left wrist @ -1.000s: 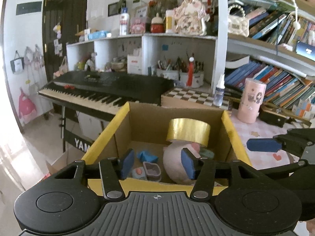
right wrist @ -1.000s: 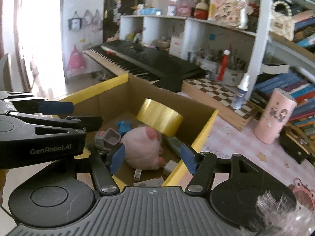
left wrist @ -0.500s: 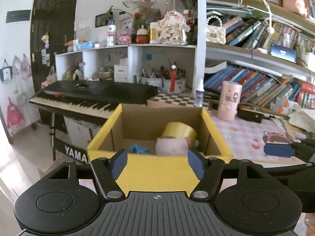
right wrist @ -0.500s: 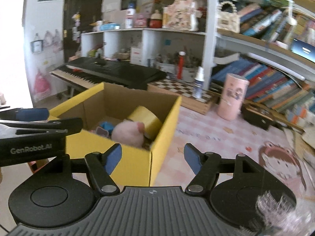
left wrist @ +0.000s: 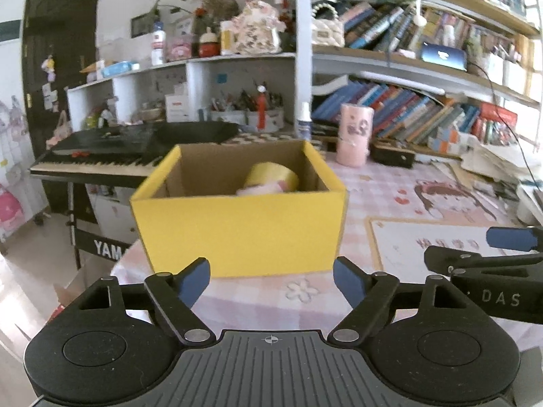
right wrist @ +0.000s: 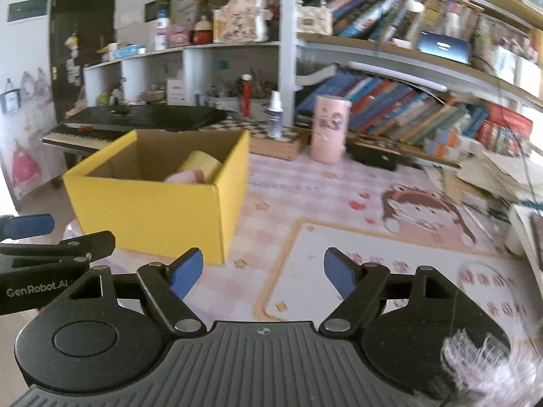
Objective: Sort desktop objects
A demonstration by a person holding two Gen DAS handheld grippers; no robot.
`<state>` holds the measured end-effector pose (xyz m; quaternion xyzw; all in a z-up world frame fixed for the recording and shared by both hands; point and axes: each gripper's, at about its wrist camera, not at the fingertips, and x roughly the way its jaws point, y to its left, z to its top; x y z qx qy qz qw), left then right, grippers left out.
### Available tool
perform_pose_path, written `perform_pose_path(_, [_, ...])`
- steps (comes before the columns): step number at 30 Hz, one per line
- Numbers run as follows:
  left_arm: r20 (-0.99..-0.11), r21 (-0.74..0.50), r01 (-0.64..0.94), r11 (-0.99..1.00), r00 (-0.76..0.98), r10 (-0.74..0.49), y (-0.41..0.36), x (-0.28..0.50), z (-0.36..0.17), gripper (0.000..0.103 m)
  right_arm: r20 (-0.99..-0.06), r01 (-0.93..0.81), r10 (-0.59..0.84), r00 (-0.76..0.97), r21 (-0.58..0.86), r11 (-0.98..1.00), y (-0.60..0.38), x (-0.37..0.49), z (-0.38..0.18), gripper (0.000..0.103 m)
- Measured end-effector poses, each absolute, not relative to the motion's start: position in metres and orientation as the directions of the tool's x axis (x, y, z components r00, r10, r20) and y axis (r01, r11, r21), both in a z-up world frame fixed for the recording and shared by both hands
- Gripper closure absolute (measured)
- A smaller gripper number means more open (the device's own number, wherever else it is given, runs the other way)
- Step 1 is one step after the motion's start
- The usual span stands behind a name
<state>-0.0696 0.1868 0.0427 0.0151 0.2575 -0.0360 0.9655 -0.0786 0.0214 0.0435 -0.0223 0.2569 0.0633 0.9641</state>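
A yellow cardboard box (left wrist: 237, 230) stands on the pink patterned desk mat; it also shows in the right wrist view (right wrist: 152, 217). Inside it I see a yellow tape roll (left wrist: 271, 176) and a pink plush toy (left wrist: 261, 188), also seen from the right as the tape roll (right wrist: 202, 164) and the plush (right wrist: 183, 176). My left gripper (left wrist: 271, 278) is open and empty, in front of the box's near wall. My right gripper (right wrist: 263, 271) is open and empty, to the right of the box over the mat. Each gripper shows in the other's view.
A pink cylinder cup (right wrist: 329, 132) and a white spray bottle (right wrist: 275, 115) stand behind the box. A black keyboard piano (left wrist: 135, 149) sits at the left. Bookshelves (right wrist: 424, 101) line the back. Stacked papers (right wrist: 502, 176) lie at the right. The desk edge (left wrist: 125, 261) falls away left.
Both grippers have pulled back and away from the box, from above its inside to in front of it. Both stay open and empty. The box contents have not moved.
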Motion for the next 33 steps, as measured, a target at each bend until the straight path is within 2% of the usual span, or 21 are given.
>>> perform_pose_path(9, [-0.503,0.022,0.15,0.988,0.856,-0.119,0.163,-0.081,0.038,0.007,-0.515,0.017,-0.007,0.857,0.013,1.0,-0.009,-0.112,0.033,0.012])
perform_pose_path(11, [-0.51,0.027,0.158,0.987,0.851,-0.123,0.157,-0.082,0.037,0.007,-0.513,0.044,-0.034,0.858,0.008,0.999,-0.014,-0.117,0.032,0.012])
perform_pose_path(14, [-0.521,0.037,0.175,0.984,0.843,-0.131,0.148,-0.086,0.034,0.006,-0.514,0.078,-0.068,0.855,-0.002,0.997,-0.023,-0.125,0.029,0.003])
perform_pose_path(27, [-0.564,0.028,0.198,0.98,0.812,-0.148,0.134,-0.09,0.029,0.005,-0.556,0.149,-0.124,0.822,-0.001,0.989,-0.044,-0.14,0.021,0.0])
perform_pose_path(33, [-0.574,0.029,0.199,0.98,0.806,-0.147,0.131,-0.091,0.029,0.001,-0.562,0.16,-0.13,0.817,0.005,0.987,-0.049,-0.143,0.022,0.0])
